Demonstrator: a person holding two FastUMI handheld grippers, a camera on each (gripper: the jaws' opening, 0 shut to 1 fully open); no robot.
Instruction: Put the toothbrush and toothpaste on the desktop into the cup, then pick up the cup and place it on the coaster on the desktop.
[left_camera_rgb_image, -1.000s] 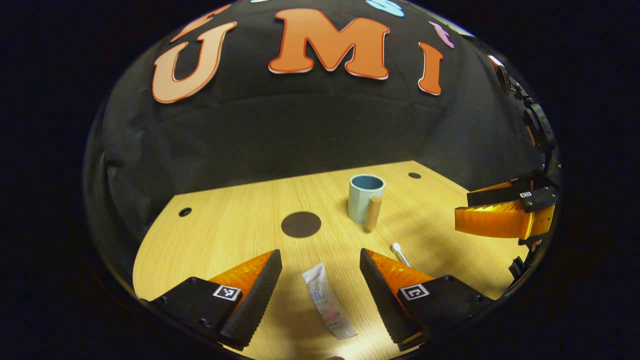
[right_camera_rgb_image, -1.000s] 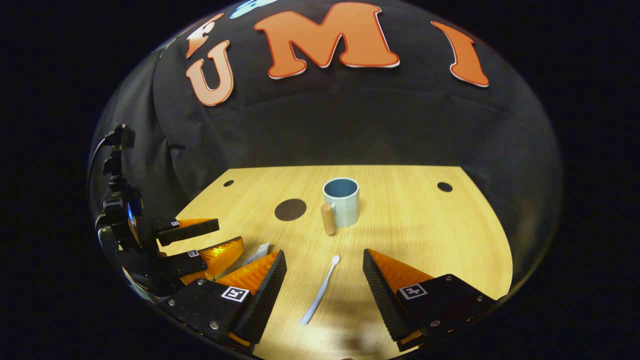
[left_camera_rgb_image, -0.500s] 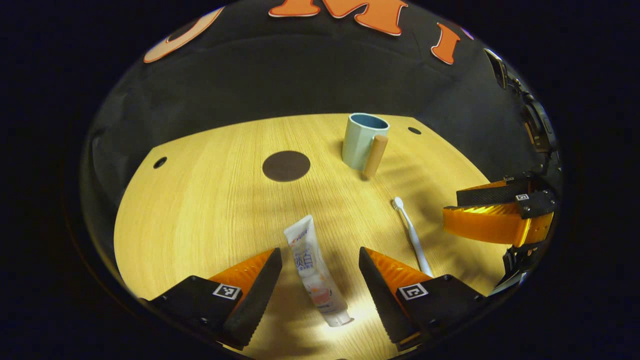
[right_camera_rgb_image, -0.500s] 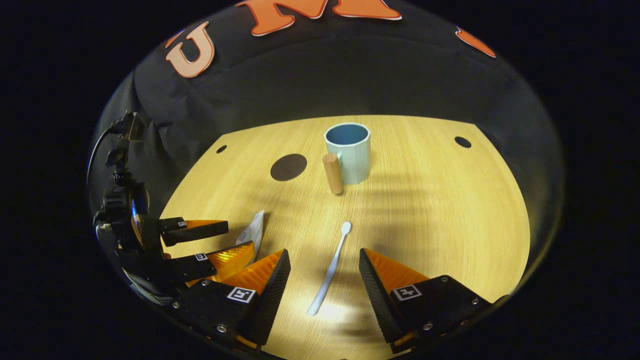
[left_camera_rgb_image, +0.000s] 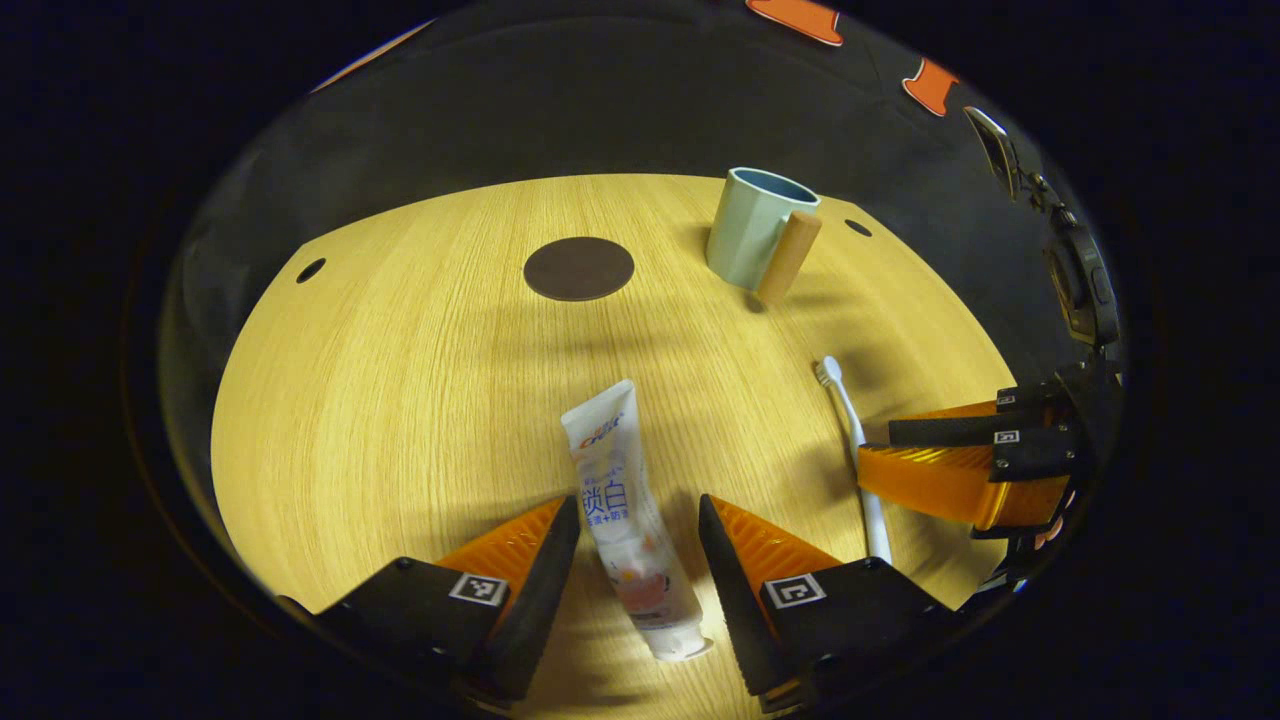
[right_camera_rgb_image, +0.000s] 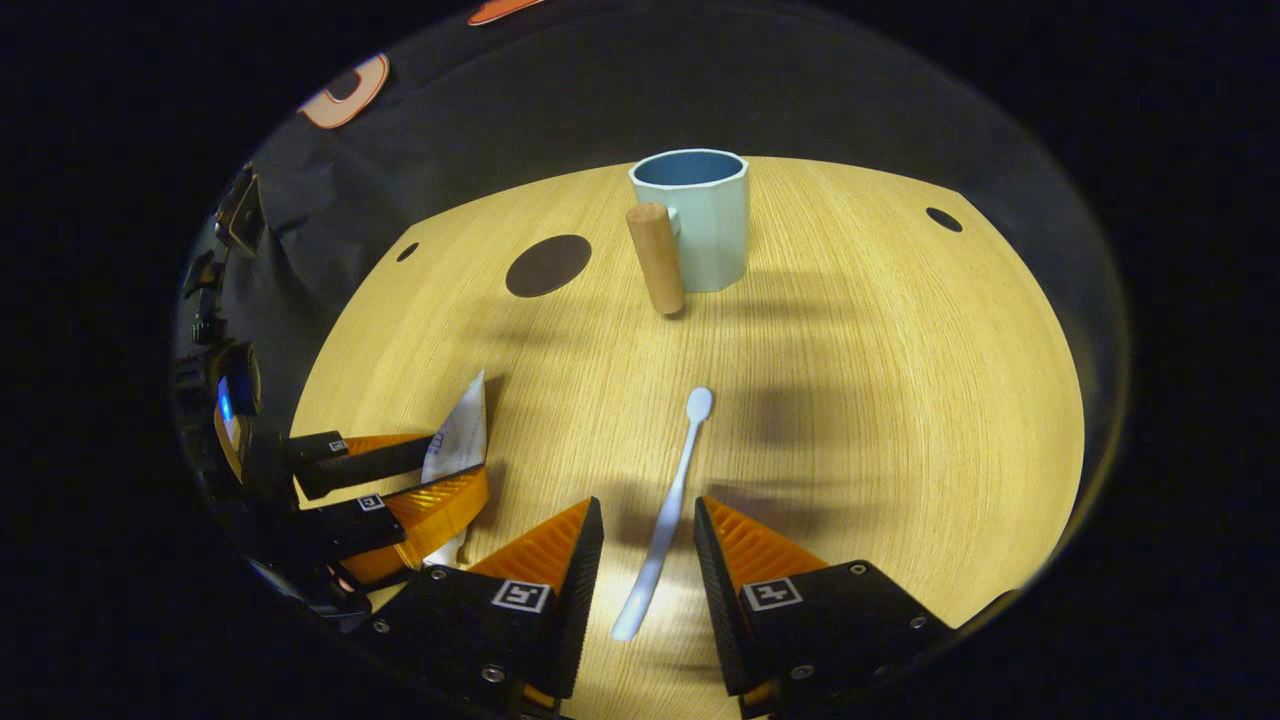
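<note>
My left gripper (left_camera_rgb_image: 638, 545) straddles the toothpaste (left_camera_rgb_image: 625, 515), jaws narrow, not touching; cap toward me. My right gripper (right_camera_rgb_image: 645, 545) likewise straddles the toothbrush (right_camera_rgb_image: 665, 515), head pointing away.

Both grippers lower, jaws narrower

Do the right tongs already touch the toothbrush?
Apart. In the right gripper view, the right tongs straddle the toothbrush, with bare desktop visible on both sides of its handle.
</note>
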